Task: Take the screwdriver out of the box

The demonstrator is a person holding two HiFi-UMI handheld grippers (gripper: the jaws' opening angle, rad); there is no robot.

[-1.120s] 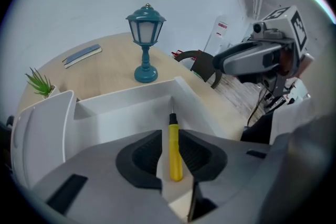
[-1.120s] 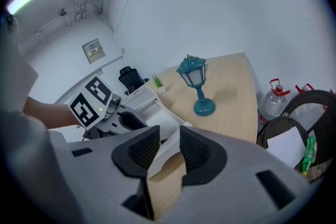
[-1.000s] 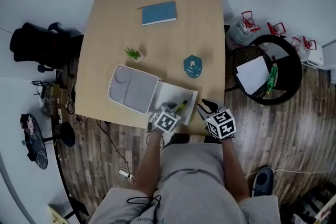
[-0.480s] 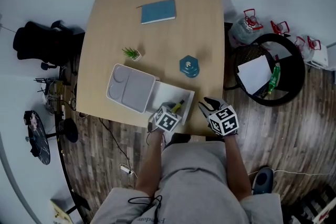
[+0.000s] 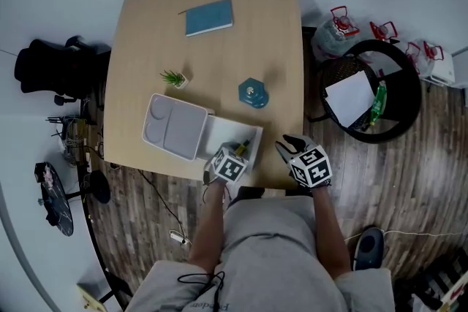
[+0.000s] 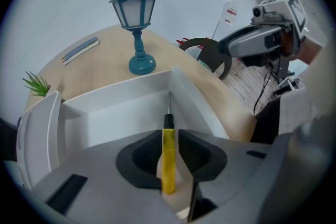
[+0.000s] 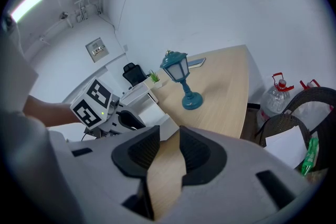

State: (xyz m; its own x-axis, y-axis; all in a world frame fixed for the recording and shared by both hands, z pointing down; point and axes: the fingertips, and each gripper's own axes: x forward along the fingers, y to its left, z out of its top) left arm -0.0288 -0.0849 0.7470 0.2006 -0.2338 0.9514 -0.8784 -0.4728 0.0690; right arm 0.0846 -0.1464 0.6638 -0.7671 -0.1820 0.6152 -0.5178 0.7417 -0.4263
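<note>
One screwdriver (image 6: 168, 160), one box (image 6: 118, 110), one lamp (image 6: 135, 10).

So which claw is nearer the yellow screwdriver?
Left. The left claw is clamped on the screwdriver, at the white box. The right claw is open and empty, off to the box's right over the table.

Both forearms reach forward. The left hand-held gripper (image 5: 235, 153) pinches the screwdriver (image 6: 168, 161) by its handle; the right hand-held gripper (image 5: 289, 146), just beside, holds its jaws apart, empty.
</note>
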